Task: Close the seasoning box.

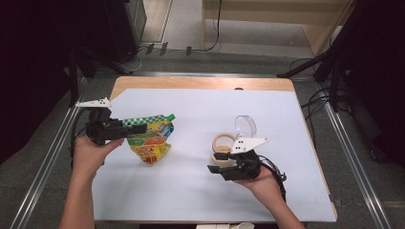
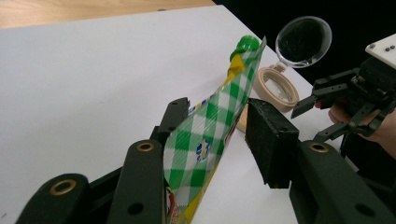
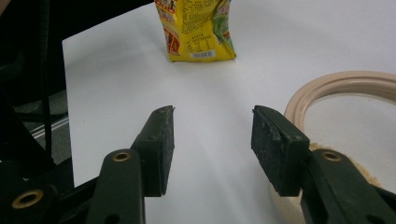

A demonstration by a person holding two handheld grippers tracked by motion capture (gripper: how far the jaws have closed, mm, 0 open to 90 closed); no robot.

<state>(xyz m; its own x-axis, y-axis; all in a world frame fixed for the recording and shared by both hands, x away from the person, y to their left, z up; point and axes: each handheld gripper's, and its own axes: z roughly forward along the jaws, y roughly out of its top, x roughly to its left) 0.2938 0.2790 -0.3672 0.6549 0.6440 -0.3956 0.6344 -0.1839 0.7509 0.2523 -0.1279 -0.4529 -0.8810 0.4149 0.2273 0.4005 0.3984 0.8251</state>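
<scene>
A spouted pouch (image 1: 150, 138) with a green checked top and yellow printed body stands left of centre on the white sheet. My left gripper (image 1: 139, 128) comes at its top from the left. In the left gripper view the pouch (image 2: 210, 126) leans on one pad while the other pad stands apart from it; the green cap (image 2: 245, 45) points away. My right gripper (image 1: 213, 162) is open beside a beige round jar (image 1: 223, 142), whose clear lid (image 1: 245, 125) is tipped up. Nothing lies between the right gripper's (image 3: 212, 121) pads; the jar rim (image 3: 345, 84) is at their right.
A white sheet (image 1: 200, 191) covers most of the wooden table (image 1: 191, 82). Dark floor, cables and metal rails surround the table. The pouch's lower part (image 3: 198, 28) shows far off in the right gripper view.
</scene>
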